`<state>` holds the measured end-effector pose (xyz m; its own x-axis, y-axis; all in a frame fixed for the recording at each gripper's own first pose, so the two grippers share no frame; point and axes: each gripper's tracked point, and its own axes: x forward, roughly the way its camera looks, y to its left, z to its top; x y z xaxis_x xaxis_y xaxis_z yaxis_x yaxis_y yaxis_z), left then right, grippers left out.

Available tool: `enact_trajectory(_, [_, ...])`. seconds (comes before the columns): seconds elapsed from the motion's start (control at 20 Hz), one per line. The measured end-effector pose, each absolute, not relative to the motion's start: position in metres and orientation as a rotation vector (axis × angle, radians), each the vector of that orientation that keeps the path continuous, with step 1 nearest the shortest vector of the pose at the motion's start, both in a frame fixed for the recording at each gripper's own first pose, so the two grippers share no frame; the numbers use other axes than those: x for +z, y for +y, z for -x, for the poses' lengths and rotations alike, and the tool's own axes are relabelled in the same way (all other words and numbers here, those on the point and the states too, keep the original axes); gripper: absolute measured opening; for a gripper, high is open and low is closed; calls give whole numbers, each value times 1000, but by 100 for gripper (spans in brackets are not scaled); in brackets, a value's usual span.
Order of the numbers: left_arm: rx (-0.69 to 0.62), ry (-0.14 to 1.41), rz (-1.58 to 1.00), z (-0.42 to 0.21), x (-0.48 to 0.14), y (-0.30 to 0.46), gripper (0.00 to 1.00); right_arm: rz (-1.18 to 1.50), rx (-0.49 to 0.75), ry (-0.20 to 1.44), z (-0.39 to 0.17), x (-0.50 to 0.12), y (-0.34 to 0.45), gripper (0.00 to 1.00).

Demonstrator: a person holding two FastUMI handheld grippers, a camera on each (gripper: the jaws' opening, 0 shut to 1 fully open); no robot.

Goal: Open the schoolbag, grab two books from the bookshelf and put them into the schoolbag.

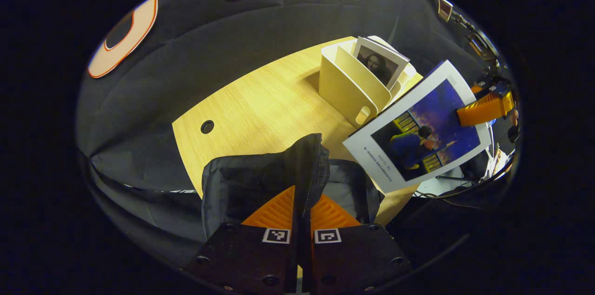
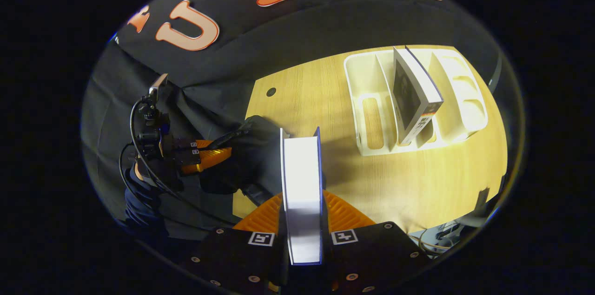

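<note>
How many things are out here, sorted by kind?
Books: 2, one held, one in the rack
Book rack: 1
Schoolbag: 1
Grippers: 2, left, right
Total: 6

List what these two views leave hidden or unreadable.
- Schoolbag inside: left gripper view, too dark, and the raised flap the left gripper grips covers it.
- Held book cover: right gripper view, seen edge-on in the right gripper; the title print in the left gripper view is too small.
- Bookshelf far slots: left gripper view, blocked by its dividers and the standing book.
</note>
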<state>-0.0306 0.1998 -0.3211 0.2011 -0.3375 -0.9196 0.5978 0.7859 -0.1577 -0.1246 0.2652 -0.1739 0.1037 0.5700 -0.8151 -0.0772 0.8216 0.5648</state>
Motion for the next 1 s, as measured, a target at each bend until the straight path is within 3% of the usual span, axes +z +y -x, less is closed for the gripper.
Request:
enact_trajectory(0.55, [-643, 1191, -224, 26, -314, 189, 5, -889, 448, 1421, 156, -240, 315, 28])
enact_trajectory(1.0, [-643, 1182, -177, 29, -309, 171, 5, -1057, 479, 1333, 133, -280, 389, 28])
